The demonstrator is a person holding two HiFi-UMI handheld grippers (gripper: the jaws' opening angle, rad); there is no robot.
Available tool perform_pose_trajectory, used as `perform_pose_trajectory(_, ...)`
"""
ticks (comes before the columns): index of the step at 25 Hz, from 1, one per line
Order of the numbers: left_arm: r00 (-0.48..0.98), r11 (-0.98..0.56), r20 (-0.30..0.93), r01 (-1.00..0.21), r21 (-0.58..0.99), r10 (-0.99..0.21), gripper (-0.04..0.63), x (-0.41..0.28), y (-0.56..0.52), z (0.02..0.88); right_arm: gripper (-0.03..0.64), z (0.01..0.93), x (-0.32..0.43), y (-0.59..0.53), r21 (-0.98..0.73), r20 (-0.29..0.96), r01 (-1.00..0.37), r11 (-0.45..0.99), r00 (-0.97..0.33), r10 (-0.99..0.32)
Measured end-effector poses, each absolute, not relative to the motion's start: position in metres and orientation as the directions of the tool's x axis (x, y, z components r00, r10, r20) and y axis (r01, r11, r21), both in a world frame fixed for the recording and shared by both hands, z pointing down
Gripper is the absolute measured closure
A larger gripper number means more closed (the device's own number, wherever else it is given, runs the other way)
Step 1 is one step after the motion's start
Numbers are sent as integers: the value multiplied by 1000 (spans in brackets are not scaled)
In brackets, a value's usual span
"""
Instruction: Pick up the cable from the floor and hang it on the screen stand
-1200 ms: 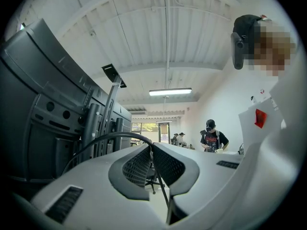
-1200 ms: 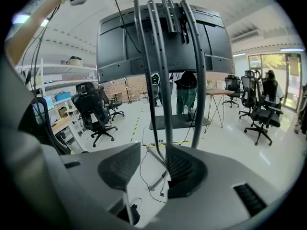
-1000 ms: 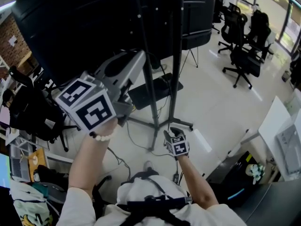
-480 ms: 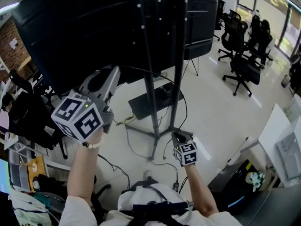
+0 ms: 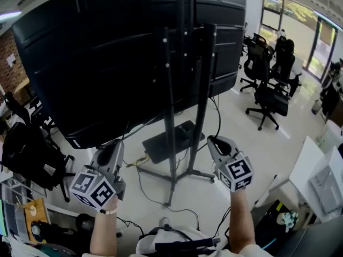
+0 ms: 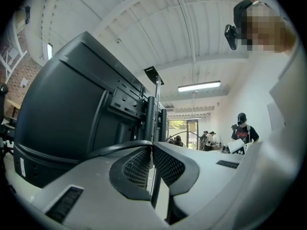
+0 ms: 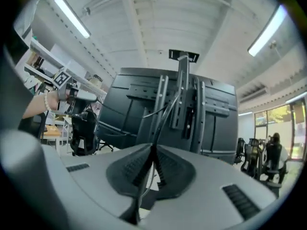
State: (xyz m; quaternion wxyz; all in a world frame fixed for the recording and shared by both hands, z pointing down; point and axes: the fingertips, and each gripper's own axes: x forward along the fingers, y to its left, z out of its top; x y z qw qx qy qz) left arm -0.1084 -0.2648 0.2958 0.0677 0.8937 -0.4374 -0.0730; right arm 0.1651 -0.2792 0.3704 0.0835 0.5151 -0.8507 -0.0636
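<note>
A thin black cable (image 5: pixel 218 118) arcs from the screen stand (image 5: pixel 169 116) down into my right gripper (image 5: pixel 210 139). That gripper is shut on it and has just been closing, with the cable between its jaws. In the right gripper view the cable (image 7: pixel 163 116) rises from the shut jaws (image 7: pixel 153 150) toward the stand's posts (image 7: pixel 181 90). My left gripper (image 5: pixel 117 143) is low at the left, shut on another stretch of the cable. In the left gripper view this stretch (image 6: pixel 110 149) curves off leftward from the tips (image 6: pixel 152 147). The big black screen (image 5: pixel 107 58) hangs above both.
A black box (image 5: pixel 169 141) and loose wires (image 5: pixel 144 181) lie among the stand's floor legs. Office chairs (image 5: pixel 265 95) stand at the right, a black bag (image 5: pixel 27 154) at the left and a white desk (image 5: pixel 316 159) at the lower right. People (image 6: pixel 242 131) stand far off.
My right gripper has shut on the cable near the floor and risen with it to beside the stand. My left gripper has sunk and drawn back toward me.
</note>
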Motion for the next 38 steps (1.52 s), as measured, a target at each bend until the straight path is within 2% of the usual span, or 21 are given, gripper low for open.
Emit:
perform_pose_trajectory(5, 602, -613, -124, -758, 223, -789, 581, -131, -264, 289, 595, 296, 137, -320, 313, -17, -832, 457, -487, -874)
perform_pose_trajectory(13, 657, -668, -155, -743, 31, -738, 581, -132, -259, 241, 595, 198, 92, -367, 420, -109, -798, 433, -518, -848)
perform_pose_trajectory(17, 641, -655, -203, -755, 7, -741, 581, -146, -254, 221, 595, 156, 81, -381, 446, -149, -786, 429, -537, -830)
perform_pose_trajectory(26, 576, -602, -289, -798, 1, -765, 580, -161, -275, 194, 595, 103, 81, -437, 251, -269, -783, 568, -621, -737)
perform_pose_trajectory(33, 545, -574, -309, -819, 6, -780, 580, -150, -304, 184, 595, 98, 99, -486, 121, -257, -790, 602, -610, -749)
perform_pose_trajectory(38, 542, -572, -321, -820, -1, -777, 580, -138, -317, 178, 594, 114, 115, -513, -9, -166, -766, 642, -632, -757)
